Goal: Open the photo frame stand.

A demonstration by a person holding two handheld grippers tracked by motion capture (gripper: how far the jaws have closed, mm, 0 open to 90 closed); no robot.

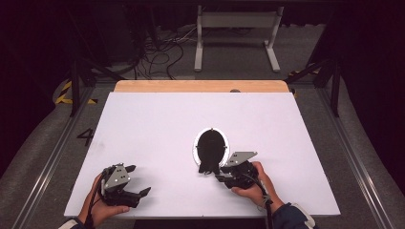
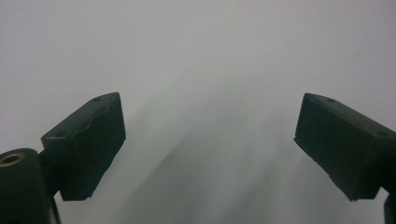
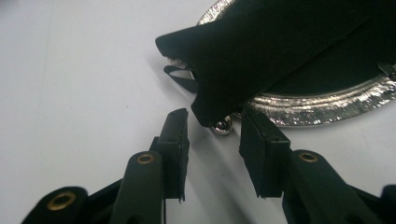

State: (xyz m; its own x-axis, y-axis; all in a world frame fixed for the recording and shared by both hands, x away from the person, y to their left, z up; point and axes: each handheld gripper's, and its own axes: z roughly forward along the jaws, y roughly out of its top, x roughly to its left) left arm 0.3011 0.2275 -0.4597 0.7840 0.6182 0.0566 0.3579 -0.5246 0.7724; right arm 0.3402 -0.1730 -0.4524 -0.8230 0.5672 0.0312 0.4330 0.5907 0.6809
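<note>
A black pouch [image 3: 280,42] lies on a silver-rimmed oval dish [image 1: 195,145] mid-counter [image 1: 143,119]. The right tongs [image 3: 212,135] stand spread at its near corner, perhaps just touching. The left tongs [image 2: 210,140] gape wide, well apart.

Black grippers [image 1: 125,187], seemingly dark sleeves [image 1: 290,217].

I see bare white table [image 1: 157,124] all round, only the black pouch on its silver plate [image 1: 210,147] blocking the near middle, just ahead of my right gripper [image 1: 224,172].
</note>
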